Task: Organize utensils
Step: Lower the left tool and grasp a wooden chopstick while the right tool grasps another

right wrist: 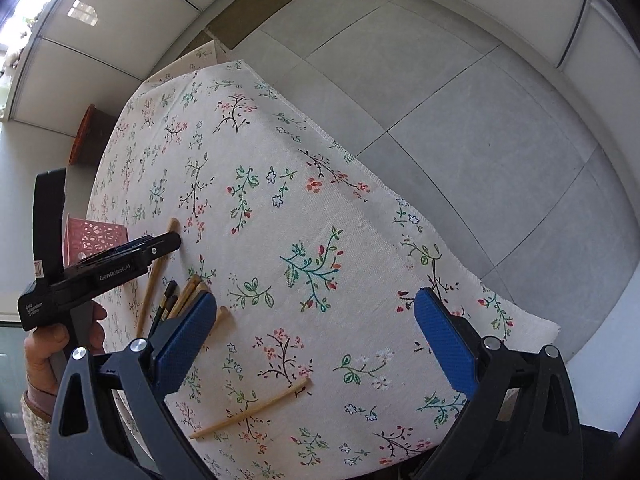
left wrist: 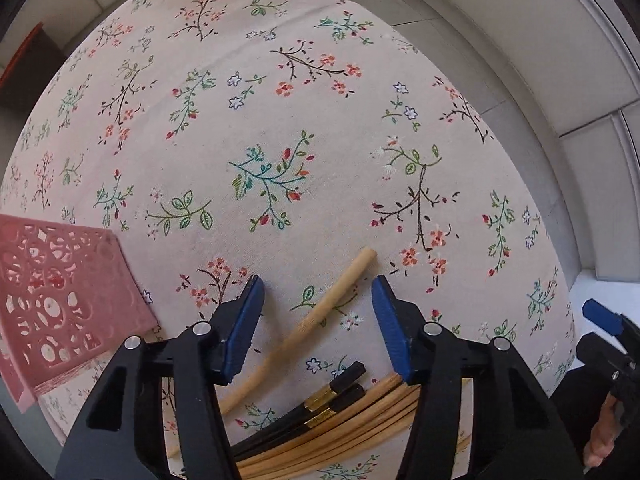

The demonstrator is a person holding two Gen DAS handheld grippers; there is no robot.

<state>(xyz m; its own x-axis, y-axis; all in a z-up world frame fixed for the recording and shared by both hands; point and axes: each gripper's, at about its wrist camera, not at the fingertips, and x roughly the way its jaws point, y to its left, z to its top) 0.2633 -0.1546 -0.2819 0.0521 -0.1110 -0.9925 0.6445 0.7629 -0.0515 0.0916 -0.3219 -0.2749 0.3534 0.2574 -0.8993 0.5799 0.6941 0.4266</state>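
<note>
In the left wrist view the left gripper [left wrist: 318,294] gapes wide and empty above a bamboo chopstick [left wrist: 304,322], with black chopsticks [left wrist: 320,404] and a bamboo bundle [left wrist: 360,420] at the bottom centre. A pink perforated basket [left wrist: 52,300] sits at the left edge on the floral tablecloth [left wrist: 280,120]. The right gripper [right wrist: 316,334] is likewise spread wide, holding nothing, over a lone bamboo chopstick [right wrist: 250,408] at lower centre.

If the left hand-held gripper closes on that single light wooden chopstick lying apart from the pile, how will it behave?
The light wooden chopstick looks thin and rigid, so probably stiff and light. Its rounded shaft may roll on the floral tablecloth. Lying diagonally between the open left hand-held gripper jaws, it could pivot when pinched.
</note>
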